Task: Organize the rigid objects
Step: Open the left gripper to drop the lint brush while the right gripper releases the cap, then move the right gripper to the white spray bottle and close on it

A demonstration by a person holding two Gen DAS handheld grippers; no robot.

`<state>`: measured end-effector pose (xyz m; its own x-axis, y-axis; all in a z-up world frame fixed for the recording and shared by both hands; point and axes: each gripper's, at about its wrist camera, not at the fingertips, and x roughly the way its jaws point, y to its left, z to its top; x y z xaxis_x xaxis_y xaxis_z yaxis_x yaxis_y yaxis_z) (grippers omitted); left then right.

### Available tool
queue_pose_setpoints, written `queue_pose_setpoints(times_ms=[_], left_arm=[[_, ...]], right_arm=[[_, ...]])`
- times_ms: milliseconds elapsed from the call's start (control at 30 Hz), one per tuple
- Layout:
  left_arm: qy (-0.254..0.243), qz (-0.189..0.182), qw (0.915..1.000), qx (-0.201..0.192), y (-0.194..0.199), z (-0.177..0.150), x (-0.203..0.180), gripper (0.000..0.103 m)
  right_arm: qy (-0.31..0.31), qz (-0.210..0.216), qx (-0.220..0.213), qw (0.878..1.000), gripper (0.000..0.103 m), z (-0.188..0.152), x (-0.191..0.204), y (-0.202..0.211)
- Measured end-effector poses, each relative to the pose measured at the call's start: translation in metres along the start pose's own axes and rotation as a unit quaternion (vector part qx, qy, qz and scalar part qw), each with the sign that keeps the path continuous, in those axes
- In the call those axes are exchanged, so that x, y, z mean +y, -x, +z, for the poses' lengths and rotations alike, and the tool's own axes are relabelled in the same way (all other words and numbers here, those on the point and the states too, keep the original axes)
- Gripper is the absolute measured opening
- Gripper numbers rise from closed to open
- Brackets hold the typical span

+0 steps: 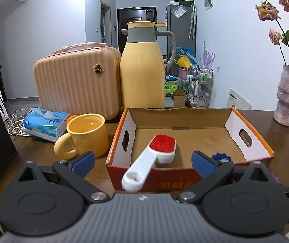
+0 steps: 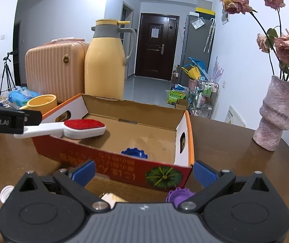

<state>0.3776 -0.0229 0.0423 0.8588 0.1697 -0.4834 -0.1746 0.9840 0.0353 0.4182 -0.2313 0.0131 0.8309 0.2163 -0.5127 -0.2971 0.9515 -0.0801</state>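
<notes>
A white lint brush with a red pad [image 1: 154, 158] lies tilted across the near wall of the open cardboard box [image 1: 249, 133], its red head inside the box and its handle sticking out over the rim toward the left gripper [image 1: 142, 162]. That gripper's blue-padded fingers are spread wide on either side of the handle, released, not touching it. In the right wrist view the brush [image 2: 77, 128] rests on the box's left near rim, and the right gripper [image 2: 143, 171] is likewise released, its fingers apart in front of the box's near right corner. A blue toothed cap [image 2: 134, 154] sits inside the box by the near wall; a purple toothed cap [image 2: 179, 197] lies on the brown counter [image 2: 235, 147] just outside it, near the right gripper. A yellow mug [image 1: 87, 137] stands left of the box, and a yellow thermos jug [image 1: 144, 64] behind it.
</notes>
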Motion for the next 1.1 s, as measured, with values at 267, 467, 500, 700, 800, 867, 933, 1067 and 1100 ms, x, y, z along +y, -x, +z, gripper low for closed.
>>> queue_pose_setpoints(times_ms=[267,467,500,700,800,867,933,1067,1100], left_arm=[[0.006,-0.010,0.9999,-0.004,0.030,-0.022,0.006,0.103],[-0.007,-0.024,0.9997,-0.003,0.051,-0.044,0.002,0.103],[-0.009,-0.027,0.9996,-0.004,0.055,-0.048,0.001,0.103],[-0.021,-0.043,0.9987,-0.015,0.074,-0.065,-0.001,0.103],[-0.024,-0.050,0.9983,-0.019,0.081,-0.072,0.000,0.103],[-0.025,-0.054,0.9981,-0.020,0.085,-0.078,0.001,0.103],[-0.025,-0.058,0.9978,-0.017,0.087,-0.085,0.003,0.103],[-0.025,-0.066,0.9975,-0.003,0.087,-0.100,0.007,0.103],[-0.025,-0.067,0.9974,0.000,0.087,-0.104,0.008,0.103]], right_arm=[[-0.005,-0.009,0.000,1.000,0.103,-0.020,0.006,0.031],[-0.015,-0.020,0.002,1.000,0.103,-0.042,0.008,0.058],[-0.017,-0.021,0.003,1.000,0.103,-0.046,0.008,0.062],[-0.021,-0.034,0.014,0.999,0.103,-0.072,0.010,0.081],[-0.026,-0.037,0.015,0.999,0.103,-0.083,0.009,0.091],[-0.026,-0.039,0.016,0.999,0.103,-0.090,0.009,0.097],[-0.024,-0.044,0.018,0.999,0.103,-0.095,0.009,0.102],[-0.023,-0.053,0.019,0.998,0.103,-0.105,0.009,0.112],[-0.025,-0.054,0.019,0.998,0.103,-0.108,0.009,0.114]])
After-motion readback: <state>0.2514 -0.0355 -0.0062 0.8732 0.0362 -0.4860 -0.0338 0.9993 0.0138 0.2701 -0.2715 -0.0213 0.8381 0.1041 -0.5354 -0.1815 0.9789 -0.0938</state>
